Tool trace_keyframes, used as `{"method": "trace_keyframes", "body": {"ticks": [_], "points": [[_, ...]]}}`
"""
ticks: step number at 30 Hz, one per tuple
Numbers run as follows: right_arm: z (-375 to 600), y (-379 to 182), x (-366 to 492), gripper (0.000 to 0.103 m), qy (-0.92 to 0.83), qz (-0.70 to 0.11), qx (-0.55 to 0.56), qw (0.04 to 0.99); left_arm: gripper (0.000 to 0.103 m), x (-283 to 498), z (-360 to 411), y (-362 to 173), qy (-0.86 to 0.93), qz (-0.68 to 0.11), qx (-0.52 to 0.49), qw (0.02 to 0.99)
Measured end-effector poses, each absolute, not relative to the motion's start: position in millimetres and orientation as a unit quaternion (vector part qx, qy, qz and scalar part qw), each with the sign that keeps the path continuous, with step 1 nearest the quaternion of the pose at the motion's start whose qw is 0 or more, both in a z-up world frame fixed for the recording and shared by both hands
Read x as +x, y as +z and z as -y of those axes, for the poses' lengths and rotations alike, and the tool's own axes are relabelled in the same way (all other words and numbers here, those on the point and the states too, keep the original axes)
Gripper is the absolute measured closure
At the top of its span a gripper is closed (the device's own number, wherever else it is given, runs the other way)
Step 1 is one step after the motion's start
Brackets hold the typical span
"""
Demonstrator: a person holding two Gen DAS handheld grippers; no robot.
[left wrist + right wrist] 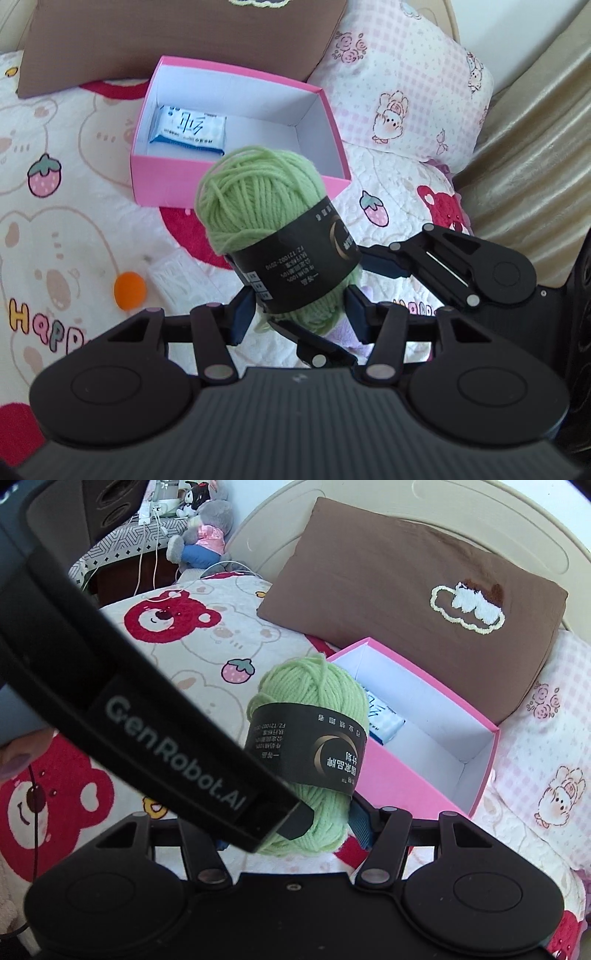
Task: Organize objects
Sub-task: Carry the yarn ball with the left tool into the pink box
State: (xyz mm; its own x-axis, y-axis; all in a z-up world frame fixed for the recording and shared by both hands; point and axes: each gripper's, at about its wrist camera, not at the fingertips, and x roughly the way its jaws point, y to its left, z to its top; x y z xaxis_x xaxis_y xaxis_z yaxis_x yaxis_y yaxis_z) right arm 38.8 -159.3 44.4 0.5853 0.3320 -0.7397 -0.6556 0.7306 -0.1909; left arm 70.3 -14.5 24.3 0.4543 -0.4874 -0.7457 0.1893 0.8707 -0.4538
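Your whole scene sits on the quilted bed cover printed with bears and strawberries [74, 229], so nothing firm lies under the load if it drops. Ahead of both tongs and below them stands the open pink cardboard box with white lining [334, 125]; a blue-and-white soft tissue packet [188, 131] fills its far-left part as the left tongs see it, leaving the near and right part free. Behind the box leans the brown fabric pillow [369, 590], which closes off the far side.

The green ball of yarn with a black paper band [258, 206] is lifted clear of the bed, just short of the box's near wall. Its long axis runs away from you, tilted up toward the box. Your left tongs [299, 314] clench its near end, and your right tongs [328, 823] clench the same end from the other side, so both share one load and neither is nearer. I judge the move ahead is forward and over the near pink rim, then down into the free white floor, right of the packet.
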Motion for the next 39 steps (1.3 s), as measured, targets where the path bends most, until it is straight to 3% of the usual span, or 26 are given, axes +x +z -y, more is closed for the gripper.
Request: {"method": "trace_keyframes", "body": {"ticks": [18, 39], "points": [[155.5, 74.0, 57.8, 0.04, 0.275, -0.294, -0.255, 0.879, 0.053, 115.0, 14.0, 57.6, -0.223, -0.456, -0.15, 0.848], [156.7, 21.9, 219.6, 0.041, 0.347, -0.323, -0.22, 0.853, 0.052, 256.7, 20.8, 7.6, -0.16, -0.535, -0.143, 0.817]]}}
